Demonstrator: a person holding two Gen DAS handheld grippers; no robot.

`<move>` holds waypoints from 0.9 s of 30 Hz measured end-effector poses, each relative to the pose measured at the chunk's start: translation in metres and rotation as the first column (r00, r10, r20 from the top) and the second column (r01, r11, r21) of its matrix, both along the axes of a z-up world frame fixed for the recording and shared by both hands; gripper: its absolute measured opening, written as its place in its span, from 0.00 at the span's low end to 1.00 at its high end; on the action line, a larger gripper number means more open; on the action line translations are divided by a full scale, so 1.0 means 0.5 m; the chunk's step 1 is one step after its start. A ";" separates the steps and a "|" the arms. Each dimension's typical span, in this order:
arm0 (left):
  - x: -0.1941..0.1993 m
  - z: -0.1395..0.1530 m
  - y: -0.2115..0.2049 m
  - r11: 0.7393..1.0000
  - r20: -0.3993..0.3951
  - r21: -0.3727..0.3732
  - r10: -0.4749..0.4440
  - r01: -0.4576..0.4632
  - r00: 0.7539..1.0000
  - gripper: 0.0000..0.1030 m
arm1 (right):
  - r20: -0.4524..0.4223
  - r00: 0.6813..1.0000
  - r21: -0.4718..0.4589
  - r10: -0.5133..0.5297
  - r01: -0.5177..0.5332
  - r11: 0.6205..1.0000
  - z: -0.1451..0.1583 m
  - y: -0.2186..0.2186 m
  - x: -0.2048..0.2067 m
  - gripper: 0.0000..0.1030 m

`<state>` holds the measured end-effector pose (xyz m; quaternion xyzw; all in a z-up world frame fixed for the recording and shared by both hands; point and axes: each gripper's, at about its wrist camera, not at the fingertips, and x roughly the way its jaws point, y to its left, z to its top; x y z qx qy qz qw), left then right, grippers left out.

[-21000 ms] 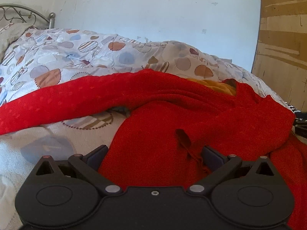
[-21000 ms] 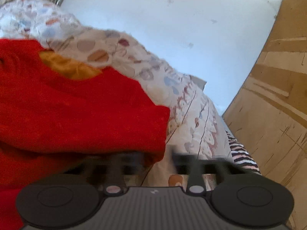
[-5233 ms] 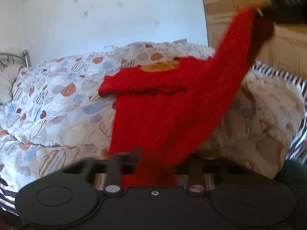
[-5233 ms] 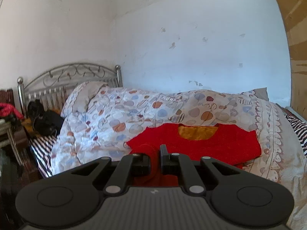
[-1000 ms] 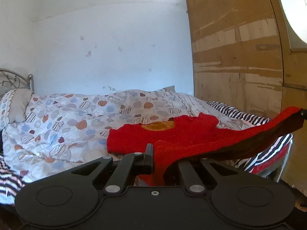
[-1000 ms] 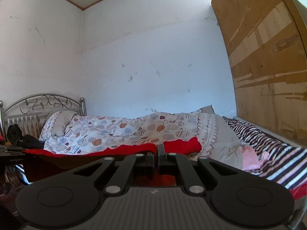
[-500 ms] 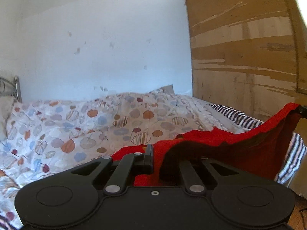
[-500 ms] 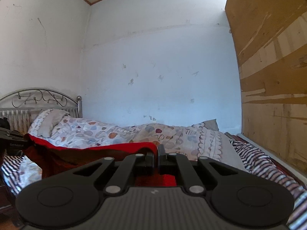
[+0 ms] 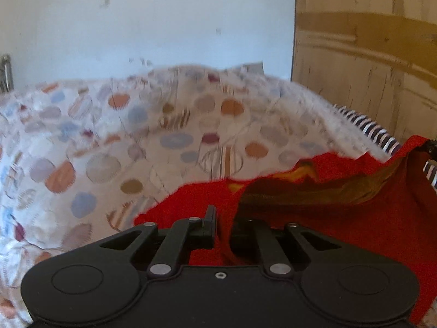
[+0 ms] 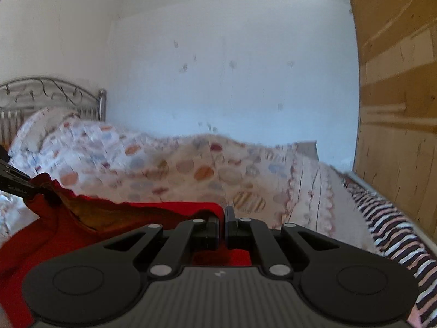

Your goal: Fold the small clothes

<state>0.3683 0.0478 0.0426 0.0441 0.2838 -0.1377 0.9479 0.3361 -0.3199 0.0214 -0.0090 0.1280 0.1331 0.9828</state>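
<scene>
The left gripper [image 9: 221, 225] and the right gripper [image 10: 223, 227] each clench an edge of the red sweater [image 9: 355, 213], which hangs stretched between them over the dotted quilt [image 9: 136, 136]. White lettering on the left gripper's body, seen in the right wrist view, is too blurred to read.

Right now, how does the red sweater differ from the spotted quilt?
The sweater is plain red with an orange lining showing; the quilt is pale with coloured spots. The sweater is lifted at one edge, pinched by the left gripper and right gripper; the quilt lies loose on the bed. Both are soft cloth.
</scene>
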 end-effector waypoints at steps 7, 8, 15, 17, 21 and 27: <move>0.052 -0.060 0.037 0.993 -0.094 -0.116 0.026 -0.037 0.995 0.30 | -0.140 0.990 0.044 -0.002 0.009 0.999 -0.072 -0.013 0.077 0.13; 0.051 -0.061 0.045 0.990 -0.095 -0.137 0.028 -0.041 0.995 0.42 | -0.150 0.989 0.056 -0.002 0.011 0.998 -0.081 -0.016 0.079 0.15; 0.021 -0.042 0.089 0.972 -0.052 -0.221 0.065 -0.075 0.997 0.98 | -0.182 0.983 0.167 -0.015 0.046 0.985 -0.086 -0.062 0.086 0.83; 0.010 -0.032 0.106 0.958 -0.038 -0.273 0.083 -0.090 0.996 0.99 | -0.198 0.980 0.188 -0.006 0.044 0.981 -0.084 -0.073 0.090 0.92; -0.004 -0.013 0.138 0.921 -0.055 -0.364 0.126 -0.137 0.991 0.99 | -0.197 0.980 0.233 0.024 0.022 0.972 -0.072 -0.089 0.078 1.00; -0.067 -0.009 0.111 0.936 0.011 -0.352 0.007 -0.003 1.000 0.99 | -0.134 0.981 0.182 0.141 -0.115 0.977 -0.054 -0.084 0.015 1.00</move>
